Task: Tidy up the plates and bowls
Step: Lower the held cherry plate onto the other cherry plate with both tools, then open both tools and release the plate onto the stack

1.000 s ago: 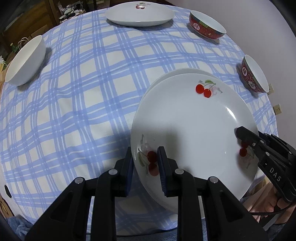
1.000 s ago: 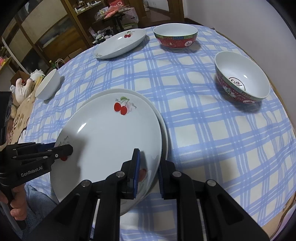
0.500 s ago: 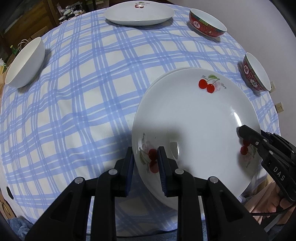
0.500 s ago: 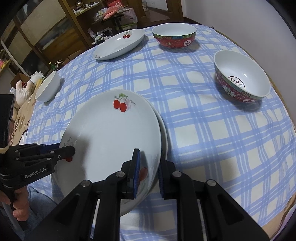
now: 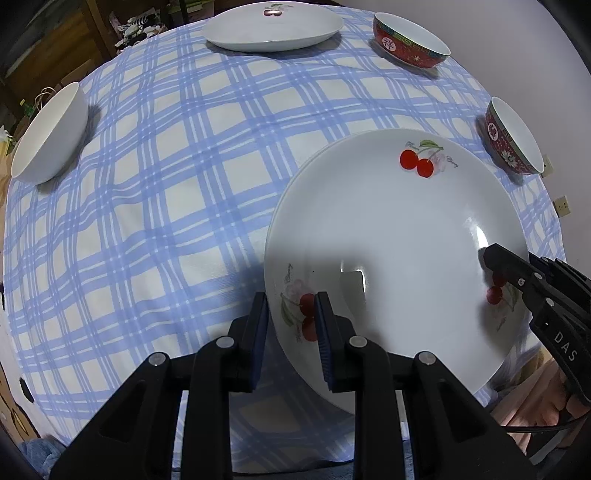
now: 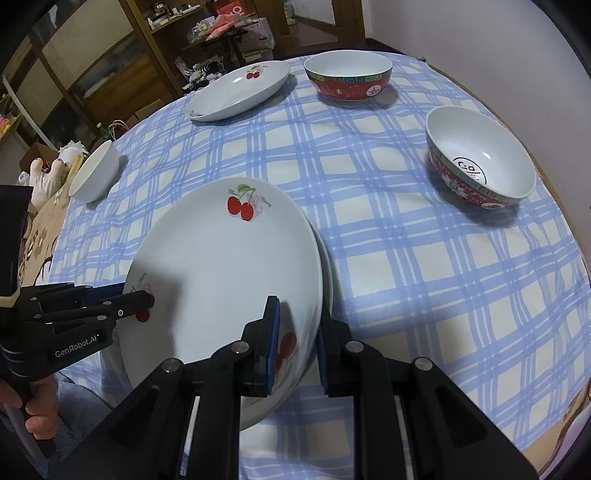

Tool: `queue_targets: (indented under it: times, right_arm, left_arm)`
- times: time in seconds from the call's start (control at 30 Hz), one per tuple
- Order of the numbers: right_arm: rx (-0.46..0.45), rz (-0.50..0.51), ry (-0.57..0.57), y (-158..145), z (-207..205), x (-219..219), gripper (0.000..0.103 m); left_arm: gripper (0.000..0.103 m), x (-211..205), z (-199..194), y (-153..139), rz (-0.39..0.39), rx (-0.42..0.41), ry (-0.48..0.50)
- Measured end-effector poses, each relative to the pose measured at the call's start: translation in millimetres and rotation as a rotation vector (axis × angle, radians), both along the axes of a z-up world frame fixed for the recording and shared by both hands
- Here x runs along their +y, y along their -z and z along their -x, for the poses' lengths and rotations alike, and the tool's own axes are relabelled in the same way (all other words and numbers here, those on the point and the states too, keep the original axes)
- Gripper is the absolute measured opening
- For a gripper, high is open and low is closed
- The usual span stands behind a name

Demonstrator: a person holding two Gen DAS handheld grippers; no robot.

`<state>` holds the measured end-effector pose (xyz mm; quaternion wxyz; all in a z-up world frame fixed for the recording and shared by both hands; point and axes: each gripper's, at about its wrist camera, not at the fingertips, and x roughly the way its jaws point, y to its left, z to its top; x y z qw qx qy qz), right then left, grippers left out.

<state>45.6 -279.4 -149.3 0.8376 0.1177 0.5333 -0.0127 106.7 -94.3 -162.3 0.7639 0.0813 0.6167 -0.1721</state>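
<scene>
A white cherry-print plate (image 5: 399, 236) is held over a second plate (image 6: 328, 273) on the blue checked tablecloth, almost covering it. My left gripper (image 5: 290, 321) is shut on the held plate's near-left rim. My right gripper (image 6: 295, 332) is shut on its opposite rim, and shows in the left wrist view (image 5: 517, 273). The held plate also shows in the right wrist view (image 6: 229, 273). A third cherry plate (image 5: 273, 27) lies at the far side. Two red bowls (image 5: 410, 44) (image 5: 511, 142) and a white bowl (image 5: 50, 134) stand around the table.
The round table's near edge (image 5: 258, 446) is close under both grippers. A wooden cabinet (image 6: 92, 66) with clutter stands behind the table. A soft toy (image 6: 48, 173) sits at the left. A pale wall (image 6: 480, 33) is on the right.
The held plate has moved farther in over the lower plate, so less of the lower plate's rim shows. Both grippers keep their grip.
</scene>
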Motion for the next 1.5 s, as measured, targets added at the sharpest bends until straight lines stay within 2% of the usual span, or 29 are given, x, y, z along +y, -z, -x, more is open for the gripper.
queue_targets:
  times: [0.37, 1.37, 1.5]
  right_arm:
    - [-0.005, 0.071, 0.016, -4.5, 3.2, 0.9, 0.020]
    - [-0.003, 0.068, 0.022, -3.9, 3.4, 0.4, 0.021]
    - [-0.007, 0.068, 0.026, -5.2, 4.1, -0.6, 0.028]
  left_arm:
    - [0.024, 0.8, 1.9, -3.2, 0.004, -0.017, 0.004]
    - [0.026, 8.7, 5.7, -14.7, -0.008, -0.050, 0.006]
    - [0.027, 11.6, 7.0, -17.1, -0.014, -0.055, 0.002]
